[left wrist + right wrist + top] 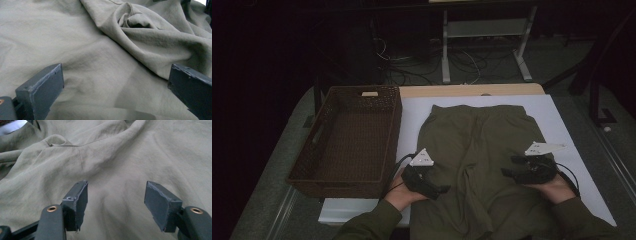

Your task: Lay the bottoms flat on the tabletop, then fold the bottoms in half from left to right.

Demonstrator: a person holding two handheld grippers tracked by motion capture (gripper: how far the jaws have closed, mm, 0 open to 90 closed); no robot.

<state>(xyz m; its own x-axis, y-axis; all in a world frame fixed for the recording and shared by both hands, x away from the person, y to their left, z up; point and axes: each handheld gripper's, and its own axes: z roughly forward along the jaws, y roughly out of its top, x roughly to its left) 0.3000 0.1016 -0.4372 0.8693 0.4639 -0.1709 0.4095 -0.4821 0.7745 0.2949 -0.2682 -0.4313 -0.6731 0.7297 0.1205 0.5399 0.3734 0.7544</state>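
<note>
An olive-green garment [477, 150] lies spread on the white-covered table [412, 112], with its waistband at the far side and a bunched fold down its middle. My left gripper [441, 190] rests low over the garment's near left part. In the left gripper view, the left gripper [116, 93] stands open, with wrinkled cloth [105, 57] beneath and nothing pinched. My right gripper [508, 168] is over the garment's near right part and points left. In the right gripper view, the right gripper [118, 203] is open above smooth fabric [120, 162], and its pads are clear of the cloth.
A brown wicker basket [394, 130] sits to the left of the garment, partly off the white cover. Beyond the table's far edge are floor cables [412, 65] and the metal legs of a stand [524, 62]. The surroundings are dark.
</note>
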